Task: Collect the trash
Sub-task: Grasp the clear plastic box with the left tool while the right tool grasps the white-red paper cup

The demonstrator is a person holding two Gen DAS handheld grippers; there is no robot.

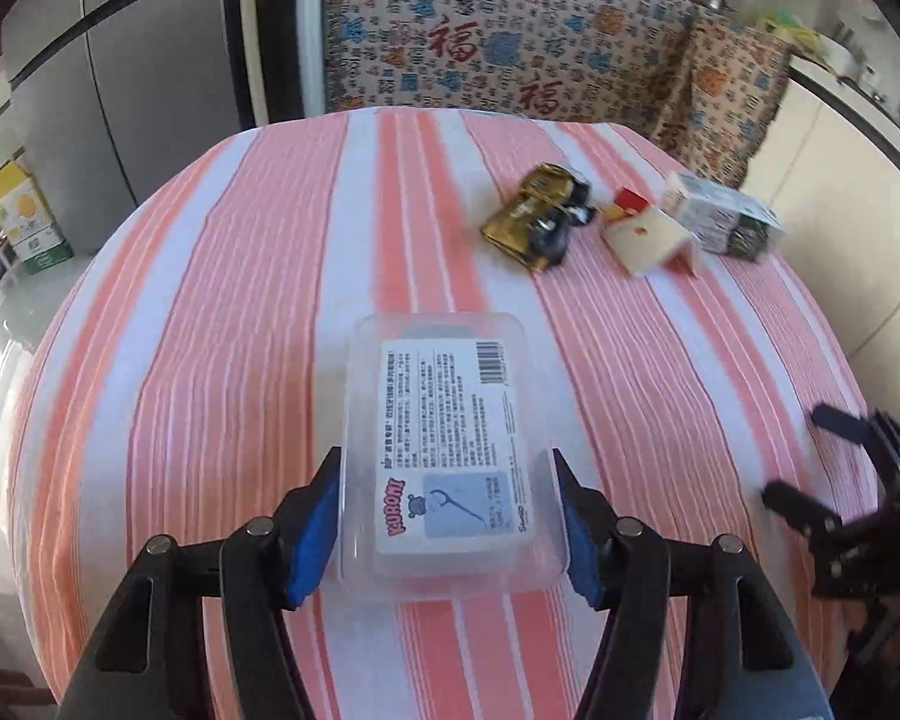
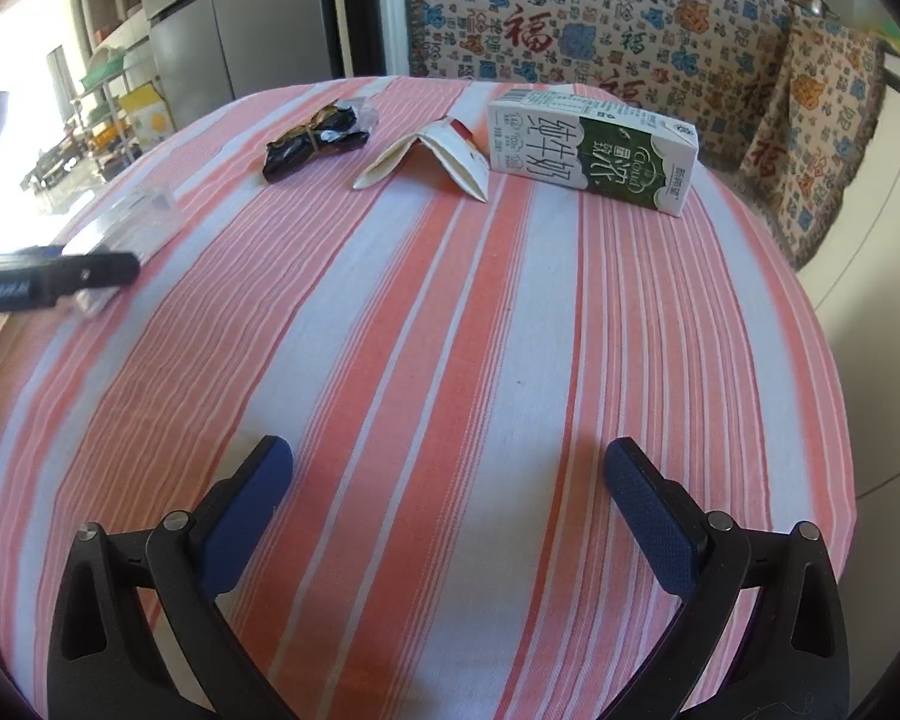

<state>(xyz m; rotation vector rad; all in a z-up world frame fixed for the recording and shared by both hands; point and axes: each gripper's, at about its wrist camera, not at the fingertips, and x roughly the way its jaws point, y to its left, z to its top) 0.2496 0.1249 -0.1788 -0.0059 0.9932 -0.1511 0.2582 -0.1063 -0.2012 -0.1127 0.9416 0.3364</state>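
A clear plastic box (image 1: 444,456) with a white printed label lies on the striped tablecloth (image 1: 210,360). My left gripper (image 1: 447,516) has its blue pads on both sides of the box's near end, closed against it. The box also shows in the right wrist view (image 2: 126,222). My right gripper (image 2: 450,504) is open and empty above the cloth; it shows in the left wrist view (image 1: 810,462). Farther off lie a crumpled gold and black wrapper (image 2: 315,141), a folded white card (image 2: 432,159) and a green and white milk carton (image 2: 594,147).
A patterned fabric-covered seat (image 2: 600,12) stands behind the table. A grey fridge (image 2: 234,18) and shelves (image 2: 108,78) are at the back left. The table edge curves away on the right (image 2: 834,360).
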